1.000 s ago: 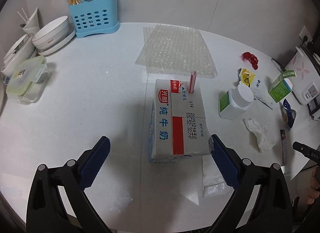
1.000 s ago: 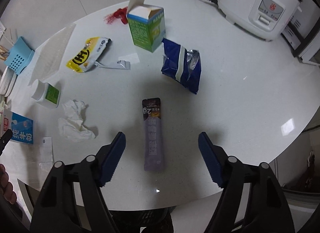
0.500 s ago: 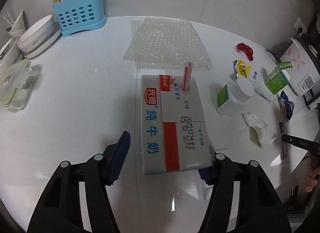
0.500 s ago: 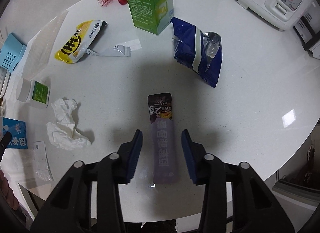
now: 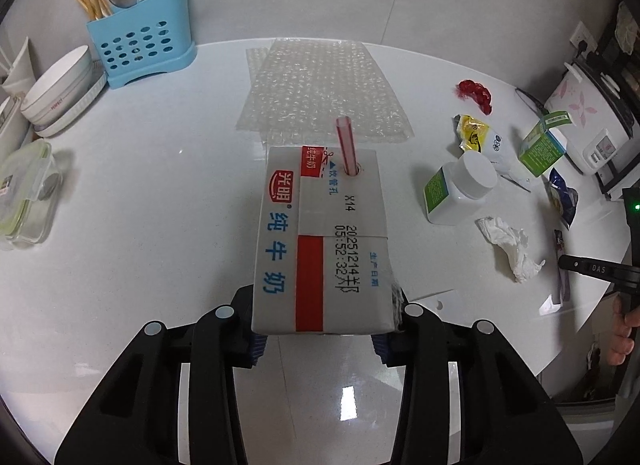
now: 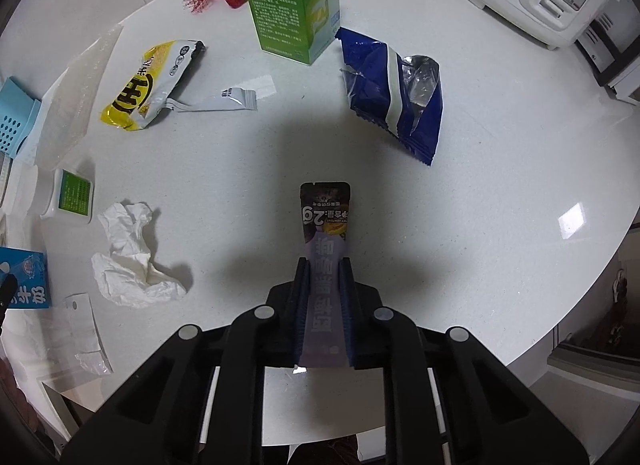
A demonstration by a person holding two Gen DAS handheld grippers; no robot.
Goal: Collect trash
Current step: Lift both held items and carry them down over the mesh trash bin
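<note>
While both tools are loaded, the danger lies in how each piece is held; the left gripper (image 5: 320, 339) is clamped on the near end of the milk carton (image 5: 322, 241), its jaws pressed against the two sides, with the straw (image 5: 347, 145) standing in the far end of the top; the right gripper (image 6: 323, 301) is pinched tight on the purple sachet (image 6: 326, 233), whose dark end sticks out past the fingertips near the table's (image 6: 500, 185) front edge. If the carton holds any milk, a hard squeeze or a tilt could push it out through the straw hole onto the table; the sachet is thin and slick, so it may slide out when lifted. A crumpled tissue (image 6: 128, 253), yellow wrapper (image 6: 150, 85), blue bag (image 6: 394, 97), green box (image 6: 294, 13) and white bottle (image 5: 460, 195) lie uncollected toward the middle.
</note>
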